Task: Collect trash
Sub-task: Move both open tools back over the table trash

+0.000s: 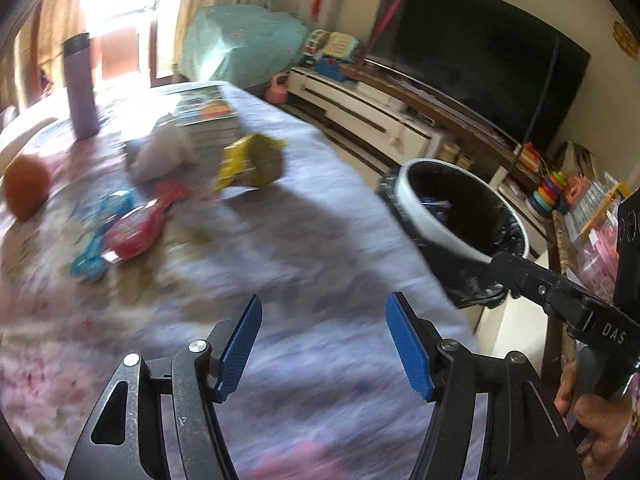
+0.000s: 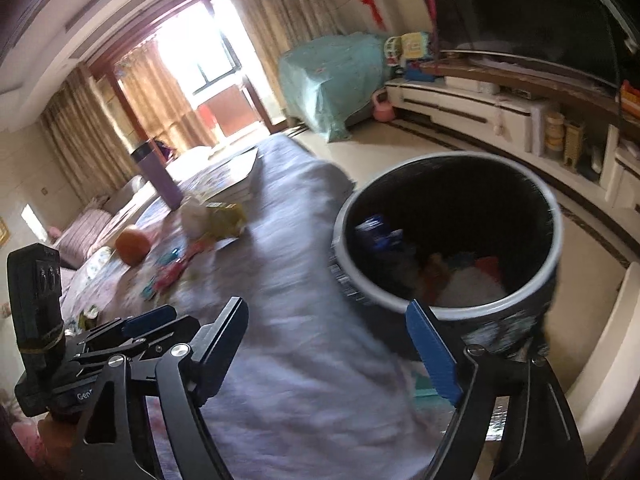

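Note:
The white-rimmed trash bin (image 1: 416, 220) with a black liner stands by the table's right edge. It holds blue wrappers, white paper and something red (image 2: 464, 276). On the purple cloth lie a yellow wrapper (image 1: 252, 164), a white crumpled tissue (image 1: 164, 152), a pink wrapper (image 1: 136, 228) and a blue wrapper (image 1: 96, 248). My left gripper (image 1: 324, 320) is open over bare cloth, well short of that trash, with nothing between its blue pads. My right gripper (image 2: 326, 304) is open and empty, beside the bin's rim (image 2: 343, 240). One of its fingers (image 1: 540, 284) reaches the bin's near edge.
An orange (image 1: 26, 186), a purple bottle (image 1: 82, 88) and a stack of books (image 1: 204, 108) share the table (image 1: 320, 220). A TV (image 1: 480, 60) on a white cabinet (image 1: 360, 108) and toys line the wall beyond the bin. A person's hand (image 1: 596, 420) holds the right gripper.

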`<action>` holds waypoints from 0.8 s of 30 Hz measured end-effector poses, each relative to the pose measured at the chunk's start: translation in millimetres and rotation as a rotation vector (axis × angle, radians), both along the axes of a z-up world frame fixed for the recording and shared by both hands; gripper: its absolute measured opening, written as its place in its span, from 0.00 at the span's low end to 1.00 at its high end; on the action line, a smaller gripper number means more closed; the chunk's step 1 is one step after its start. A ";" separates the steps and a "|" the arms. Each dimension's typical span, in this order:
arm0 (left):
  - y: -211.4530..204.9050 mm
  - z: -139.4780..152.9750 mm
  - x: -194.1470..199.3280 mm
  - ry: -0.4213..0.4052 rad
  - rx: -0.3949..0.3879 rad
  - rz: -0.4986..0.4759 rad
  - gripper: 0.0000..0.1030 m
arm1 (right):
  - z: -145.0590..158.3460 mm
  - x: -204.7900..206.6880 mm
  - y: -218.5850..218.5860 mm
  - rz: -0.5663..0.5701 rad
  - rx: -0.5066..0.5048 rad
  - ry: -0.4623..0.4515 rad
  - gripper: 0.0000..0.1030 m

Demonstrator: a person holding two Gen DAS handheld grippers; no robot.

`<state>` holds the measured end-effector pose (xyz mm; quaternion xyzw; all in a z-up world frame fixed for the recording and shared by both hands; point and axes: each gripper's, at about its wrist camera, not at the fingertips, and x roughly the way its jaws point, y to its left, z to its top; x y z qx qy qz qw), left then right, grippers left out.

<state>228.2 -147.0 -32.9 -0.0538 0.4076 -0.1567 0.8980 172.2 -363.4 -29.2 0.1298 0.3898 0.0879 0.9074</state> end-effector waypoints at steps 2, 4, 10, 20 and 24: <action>16.0 -1.2 -7.6 0.005 -0.009 0.027 0.62 | -2.4 0.5 11.9 0.024 -0.001 0.006 0.81; 30.7 -1.6 -14.0 0.008 -0.019 0.056 0.62 | -3.9 0.3 23.3 0.042 -0.004 0.007 0.81; 68.8 -1.5 -25.6 0.010 -0.038 0.126 0.62 | -11.0 1.1 51.9 0.081 -0.002 0.020 0.81; 104.8 -3.3 -25.6 0.028 -0.047 0.193 0.62 | -17.2 6.7 89.5 0.128 -0.002 0.036 0.81; 114.4 -0.8 -21.0 0.024 -0.042 0.204 0.62 | -19.7 13.2 98.3 0.132 0.005 0.036 0.81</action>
